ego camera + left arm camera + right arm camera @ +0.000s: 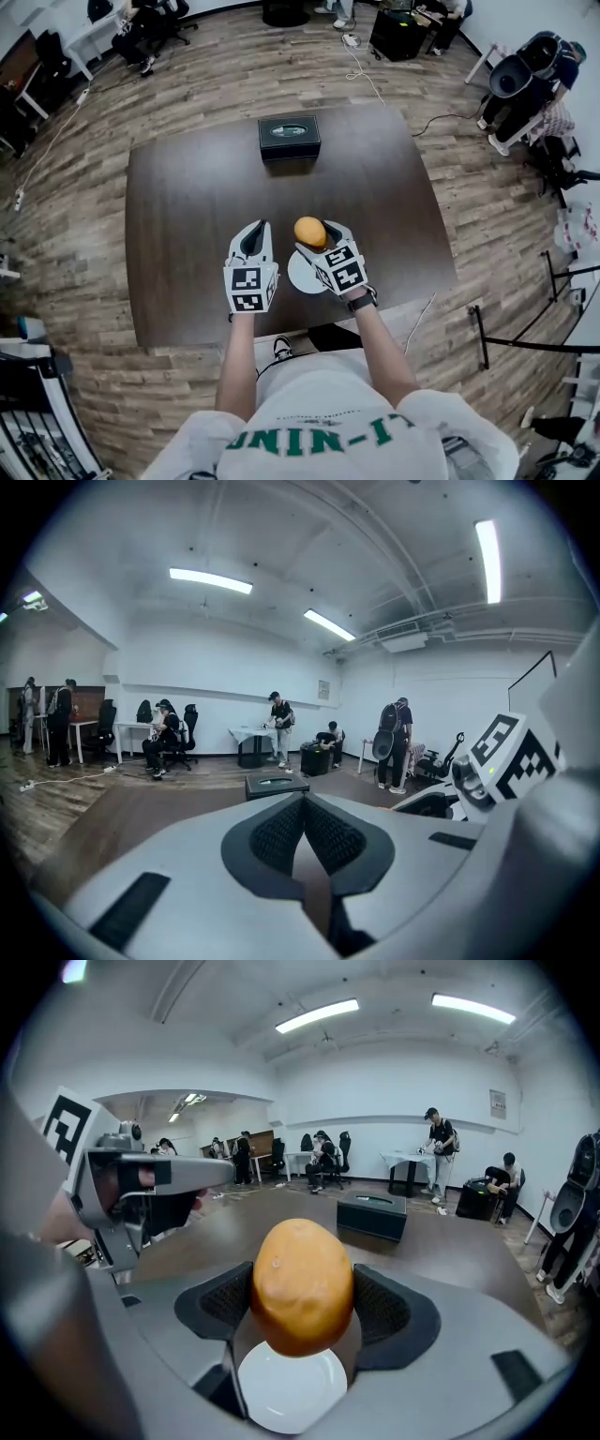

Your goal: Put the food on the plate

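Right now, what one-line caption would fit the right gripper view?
Right hand-held gripper holds the food over the white plate on the table, black box beyond.

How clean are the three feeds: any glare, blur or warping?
Head view: evenly lit, sharp, floor bowed at the edges. Left gripper view: fisheye, black corners, ceiling strip lights blown out. Right gripper view: same warp; food item crisp, plate sharp beneath it.

Bright ceiling strip lights [210, 580], fisheye edge distortion, soft near-field blur.
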`<control>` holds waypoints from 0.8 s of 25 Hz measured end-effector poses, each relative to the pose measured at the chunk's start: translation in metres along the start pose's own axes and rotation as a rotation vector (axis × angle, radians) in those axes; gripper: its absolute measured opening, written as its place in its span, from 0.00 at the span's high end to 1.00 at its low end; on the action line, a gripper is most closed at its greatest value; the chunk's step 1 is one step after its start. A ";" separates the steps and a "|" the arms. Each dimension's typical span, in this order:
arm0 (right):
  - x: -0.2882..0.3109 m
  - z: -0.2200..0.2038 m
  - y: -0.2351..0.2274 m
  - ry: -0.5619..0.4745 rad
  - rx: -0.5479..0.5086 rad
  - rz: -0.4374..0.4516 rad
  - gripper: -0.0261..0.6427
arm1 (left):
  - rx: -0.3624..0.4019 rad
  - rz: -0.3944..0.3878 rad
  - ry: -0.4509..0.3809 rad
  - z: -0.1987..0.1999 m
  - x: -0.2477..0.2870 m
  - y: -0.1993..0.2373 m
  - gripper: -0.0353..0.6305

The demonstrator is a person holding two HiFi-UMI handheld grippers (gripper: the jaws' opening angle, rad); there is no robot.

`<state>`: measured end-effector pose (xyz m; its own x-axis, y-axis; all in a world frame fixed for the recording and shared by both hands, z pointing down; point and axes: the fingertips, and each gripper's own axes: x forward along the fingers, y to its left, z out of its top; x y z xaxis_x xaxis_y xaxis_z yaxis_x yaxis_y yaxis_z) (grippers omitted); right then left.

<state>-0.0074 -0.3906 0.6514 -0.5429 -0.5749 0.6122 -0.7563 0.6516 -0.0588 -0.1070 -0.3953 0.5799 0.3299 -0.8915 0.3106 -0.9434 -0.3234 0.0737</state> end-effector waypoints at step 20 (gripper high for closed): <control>0.059 -0.150 0.015 0.277 0.090 0.019 0.45 | -0.065 -0.006 0.061 -0.041 -0.001 0.006 0.94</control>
<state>0.0040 -0.3407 0.8051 -0.4464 -0.3973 0.8018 -0.7827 0.6076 -0.1347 -0.1144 -0.3830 0.6191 0.3347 -0.8679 0.3670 -0.9423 -0.3058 0.1361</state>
